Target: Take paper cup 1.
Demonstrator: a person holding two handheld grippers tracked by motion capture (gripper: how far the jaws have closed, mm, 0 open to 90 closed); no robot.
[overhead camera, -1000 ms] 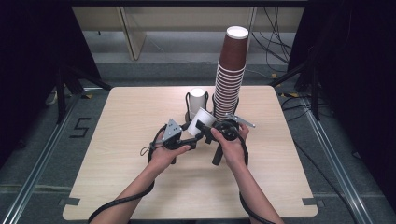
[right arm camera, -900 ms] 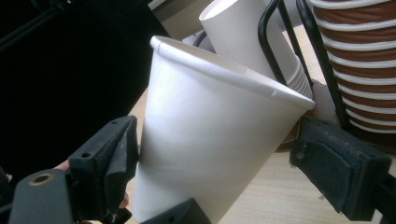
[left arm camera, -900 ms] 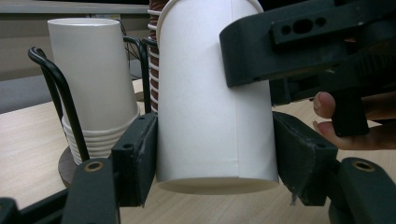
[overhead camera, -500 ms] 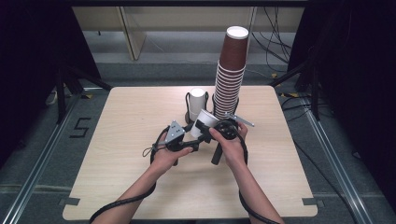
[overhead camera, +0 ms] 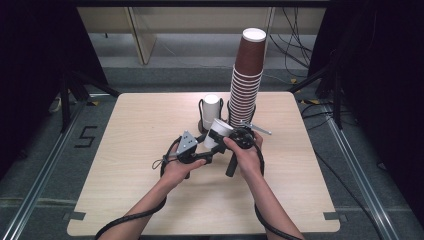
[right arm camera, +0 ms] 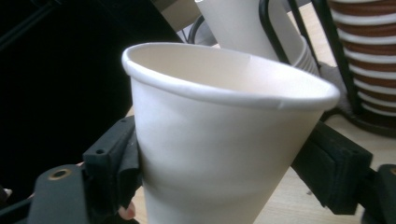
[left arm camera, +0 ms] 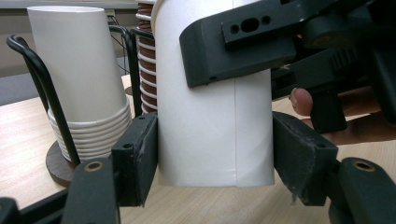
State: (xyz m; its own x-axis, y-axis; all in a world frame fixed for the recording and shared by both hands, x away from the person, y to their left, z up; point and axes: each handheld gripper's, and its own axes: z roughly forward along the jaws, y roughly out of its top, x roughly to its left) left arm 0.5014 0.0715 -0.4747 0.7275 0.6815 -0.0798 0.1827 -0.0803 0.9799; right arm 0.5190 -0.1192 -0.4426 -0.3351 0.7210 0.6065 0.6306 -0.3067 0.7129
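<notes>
In the high view, even overhead light falls on the table [overhead camera: 125,190], which reads bright and free of glare, while the left and right margins of the frame drop into near-black. Shadows under the forearms at lower centre are soft and short. In the left gripper view, the white cup [left arm camera: 215,116] at centre is evenly lit and sharp, with the jaw bodies along the bottom edge slightly soft; in the right gripper view, the cup's rim is crisp, the upper left is black, and the upper-right background is out of focus.
</notes>
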